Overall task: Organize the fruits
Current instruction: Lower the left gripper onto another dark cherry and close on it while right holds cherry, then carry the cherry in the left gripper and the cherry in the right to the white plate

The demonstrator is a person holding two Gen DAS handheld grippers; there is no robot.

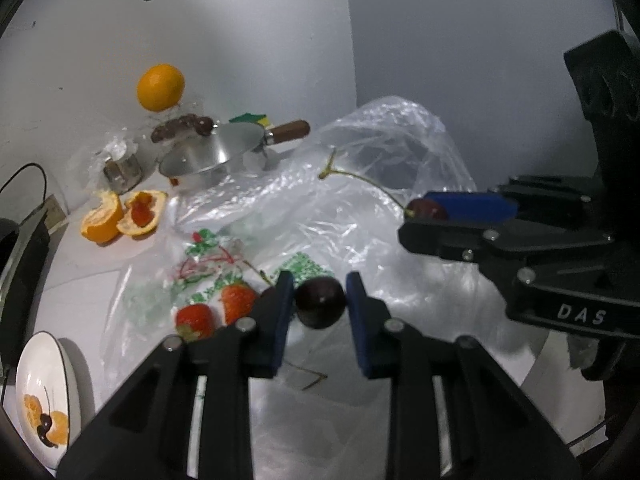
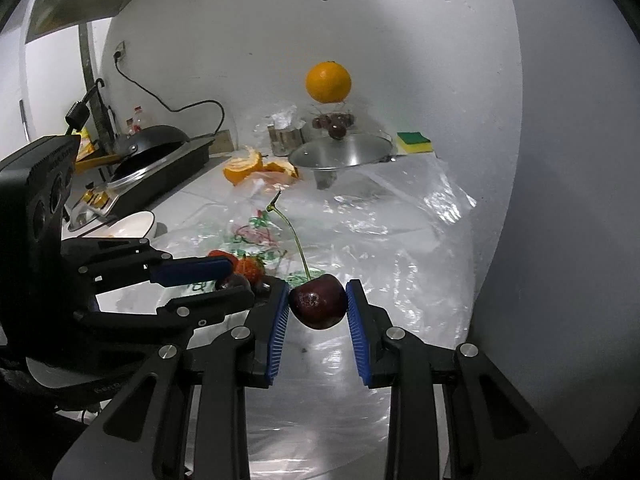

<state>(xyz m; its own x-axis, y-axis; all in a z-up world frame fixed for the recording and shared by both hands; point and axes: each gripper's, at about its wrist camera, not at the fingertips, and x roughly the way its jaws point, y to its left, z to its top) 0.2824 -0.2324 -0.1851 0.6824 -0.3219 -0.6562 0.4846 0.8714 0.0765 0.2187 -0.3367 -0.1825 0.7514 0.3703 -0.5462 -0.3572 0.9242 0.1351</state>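
My left gripper [image 1: 320, 302] is shut on a dark cherry [image 1: 320, 303] without a stem, just above the clear plastic bag [image 1: 360, 208]. My right gripper [image 2: 318, 304] is shut on a dark cherry [image 2: 318, 307] with a long green stem [image 2: 294, 236] pointing up. In the left wrist view the right gripper [image 1: 424, 212] shows at right with that cherry [image 1: 428, 209]. Two strawberries [image 1: 216, 312] lie on the bag left of my left gripper. A white plate [image 1: 44, 392] at lower left holds orange segments and a cherry.
A whole orange [image 2: 328, 82] sits on a clear container of cherries [image 2: 334, 122] by the wall. Orange peel [image 1: 120, 216], a metal pan lid [image 2: 340, 154], a sponge [image 2: 414, 142], a metal cup [image 1: 122, 170], and a stove with a black pan [image 2: 156, 160] stand around.
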